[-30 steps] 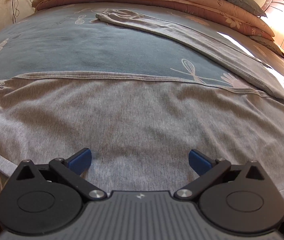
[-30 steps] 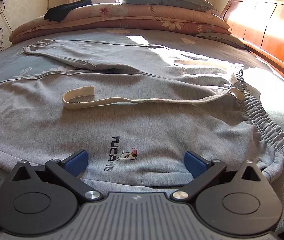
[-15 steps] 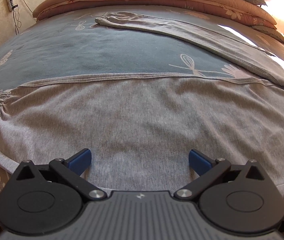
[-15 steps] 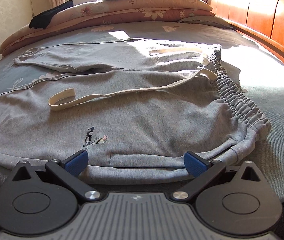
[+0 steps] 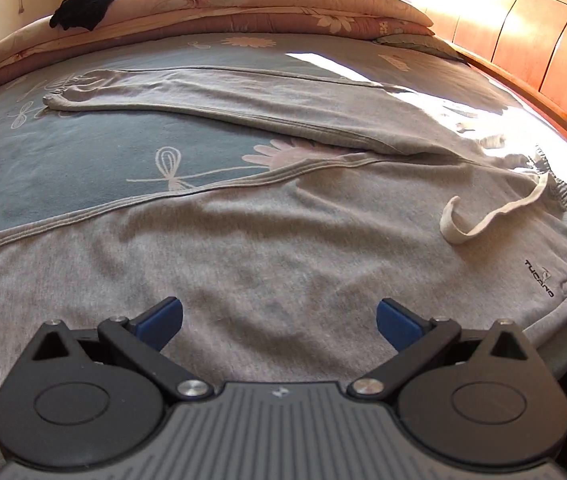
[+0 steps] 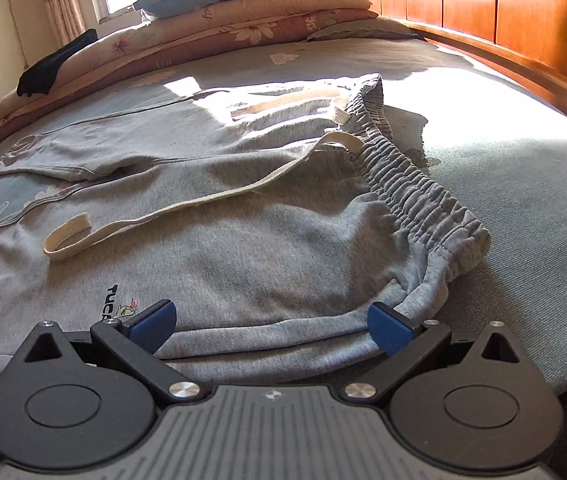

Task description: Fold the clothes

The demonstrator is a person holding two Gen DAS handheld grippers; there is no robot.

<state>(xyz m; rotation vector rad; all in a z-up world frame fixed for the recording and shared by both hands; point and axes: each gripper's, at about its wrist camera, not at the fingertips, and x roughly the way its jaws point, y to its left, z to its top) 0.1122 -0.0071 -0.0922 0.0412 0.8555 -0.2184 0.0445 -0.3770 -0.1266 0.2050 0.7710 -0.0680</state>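
My left gripper (image 5: pixel 279 320) and right gripper (image 6: pixel 271 318) both hover with fingers spread wide, holding nothing, just over the near edge of the grey sweatpants (image 6: pixel 267 248). The pants lie flat on the bed (image 6: pixel 503 168), legs splayed apart, drawstring (image 6: pixel 155 220) loose on top. No fold made yet; the whole job remains.

Left gripper (image 5: pixel 279 320) gapes over grey sweatpants (image 5: pixel 283 240) (legs spread, seemingly flat) on the bed (image 5: pixel 63 160).
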